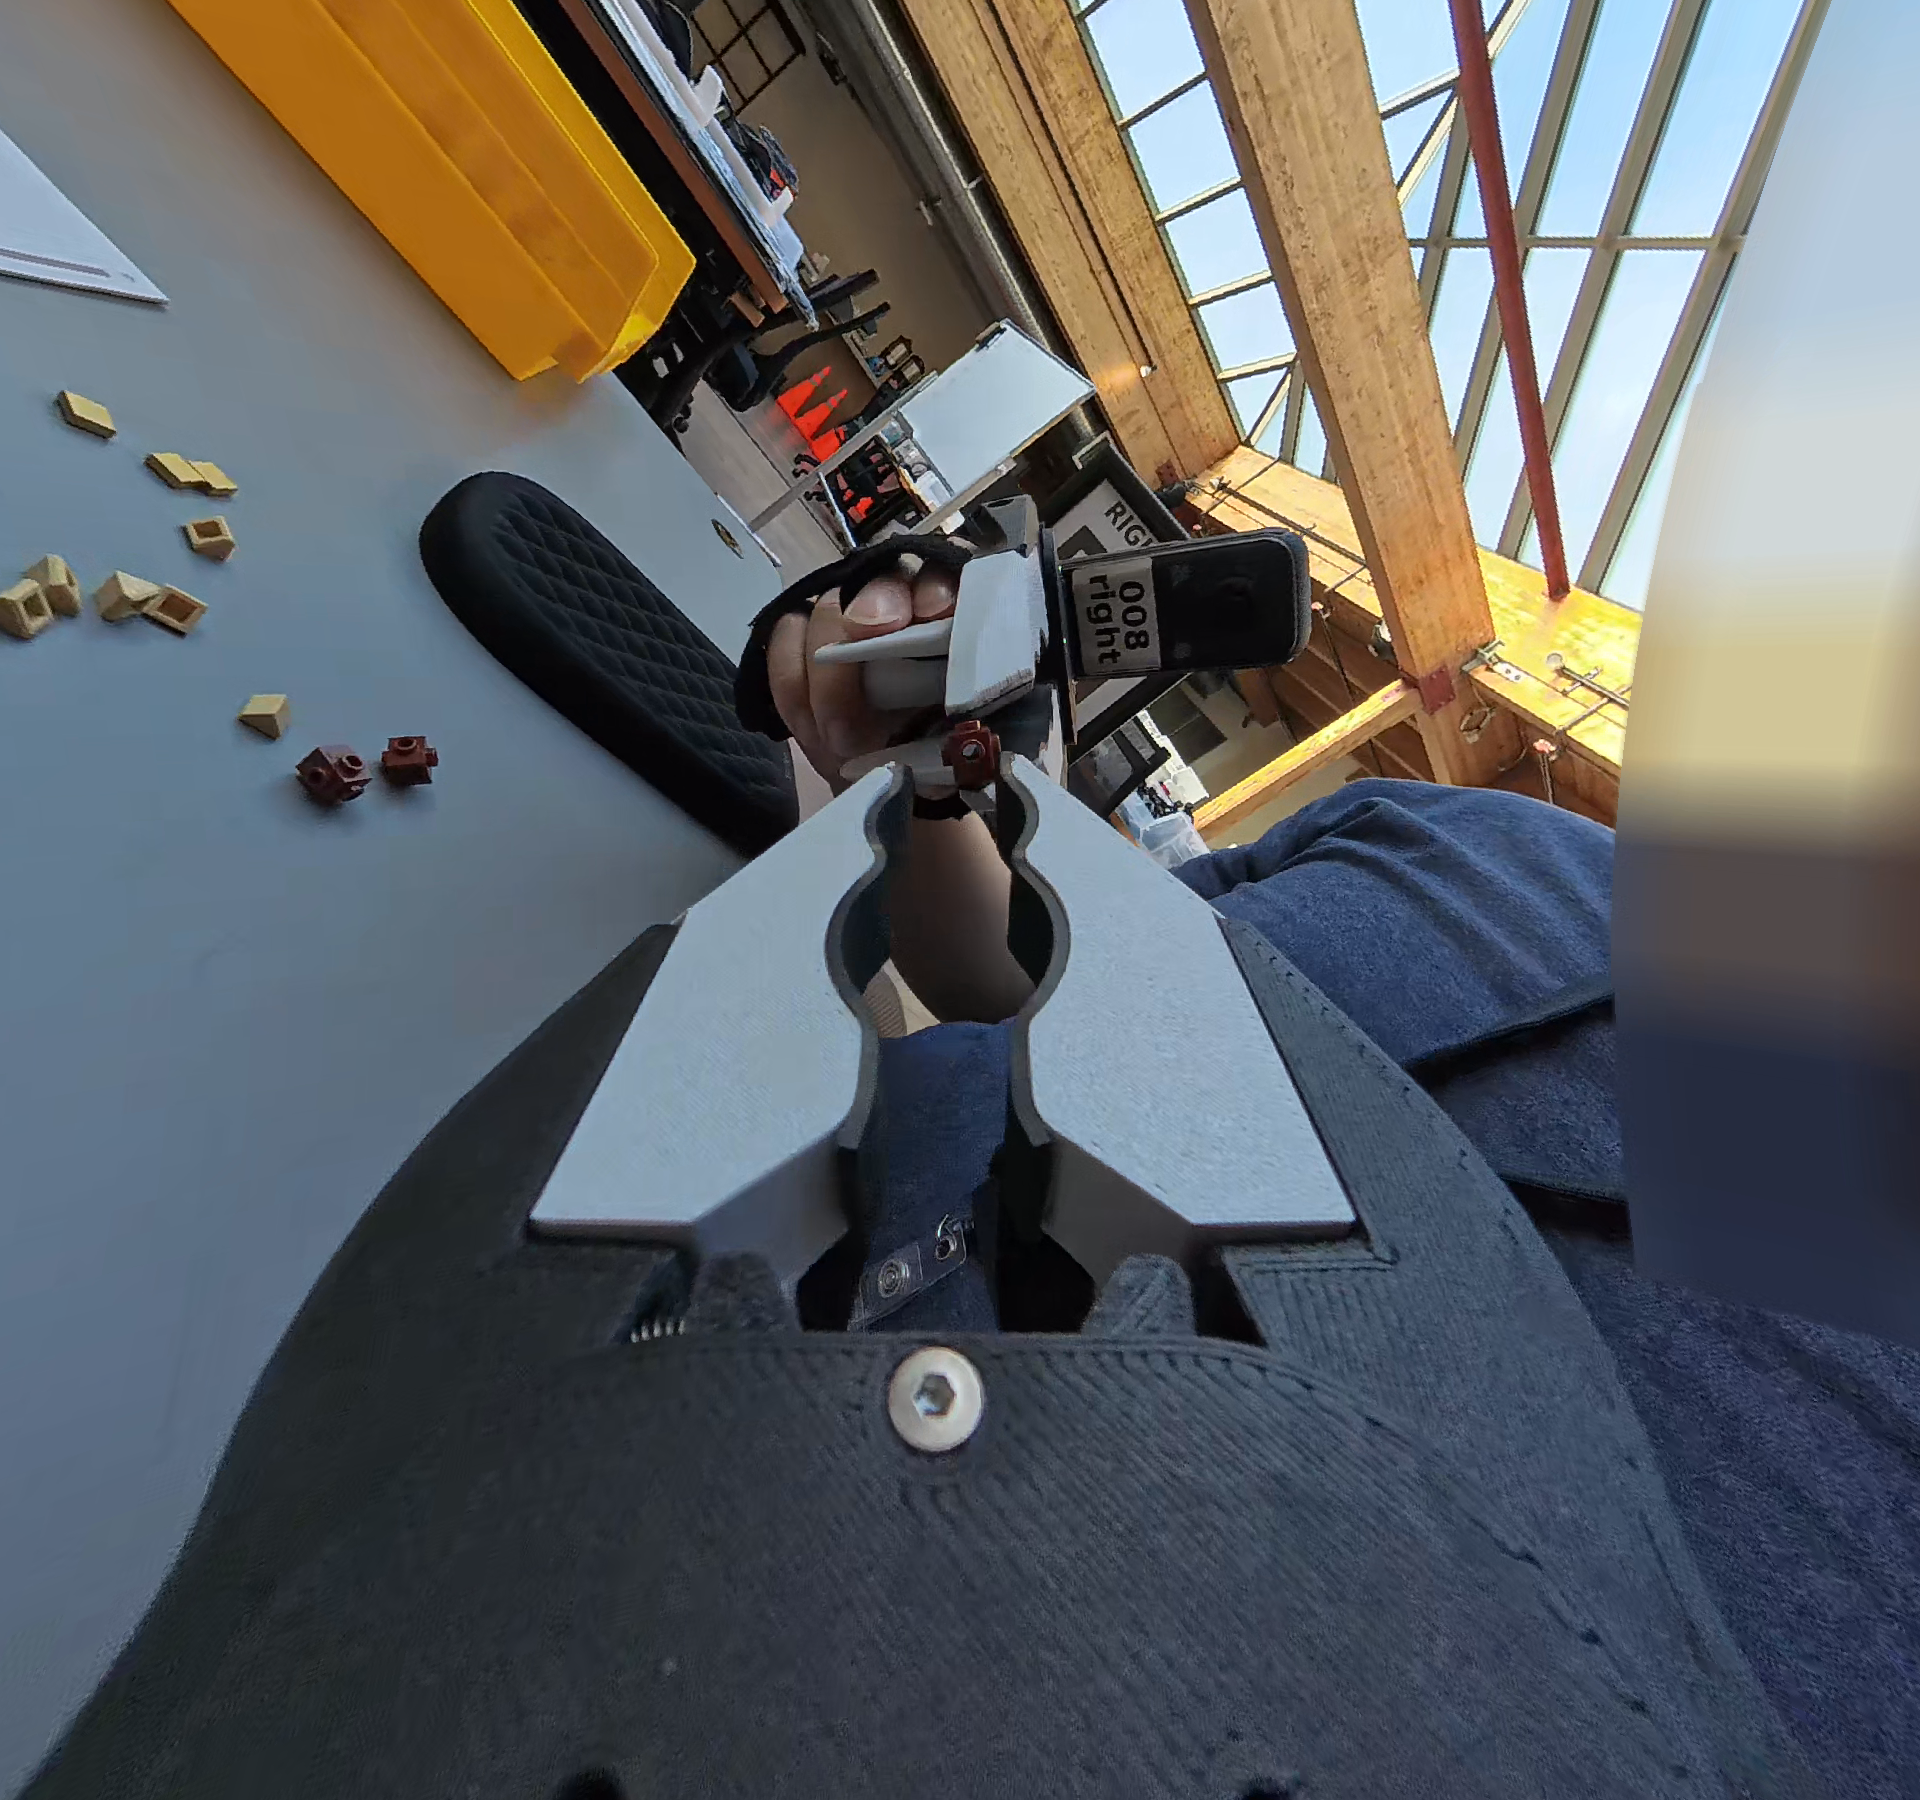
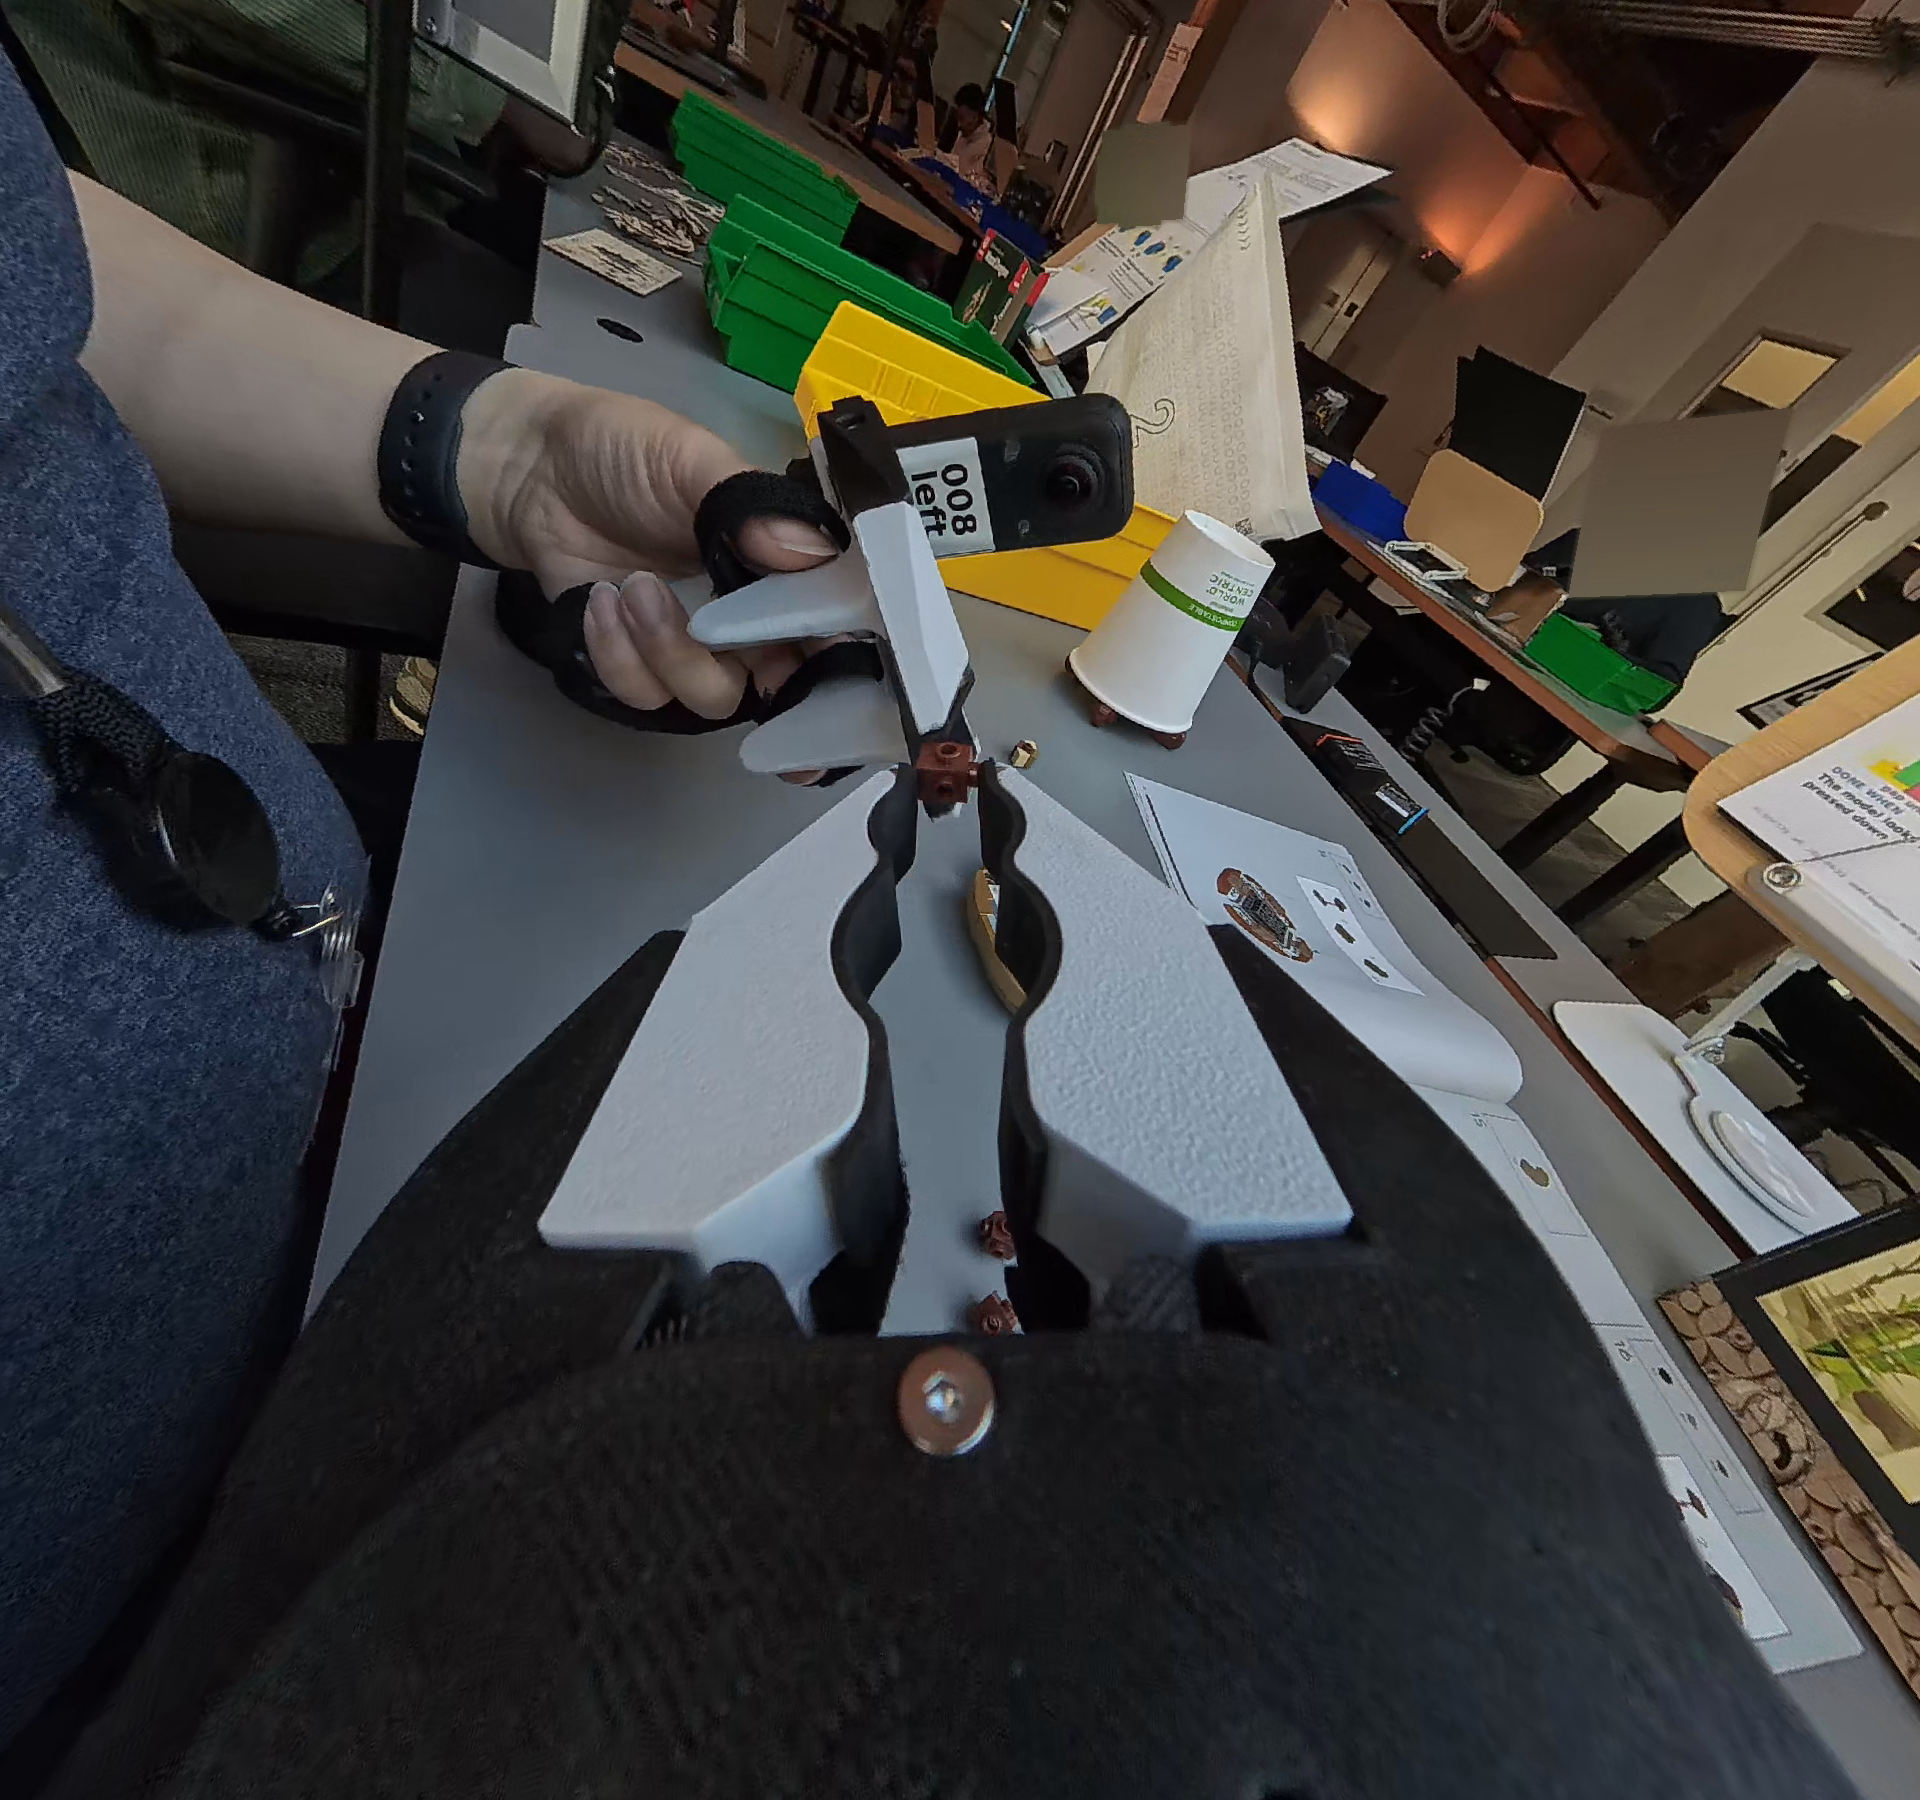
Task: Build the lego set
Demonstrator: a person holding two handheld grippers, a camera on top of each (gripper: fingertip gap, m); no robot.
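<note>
Both jaws meet at frame centre on one small reddish-brown studded lego brick point(image 2: 943, 782): my right gripper point(image 2: 951, 794) pinches it nearly closed, my left gripper point(image 1: 951, 779) touches it, grip unclear, probably handover above grey table point(image 2: 582, 877).

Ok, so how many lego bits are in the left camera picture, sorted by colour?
Tan pieces on the table: 9
Brown pieces on the table: 2
Brown piece held up in the air: 1
Total: 12
</note>
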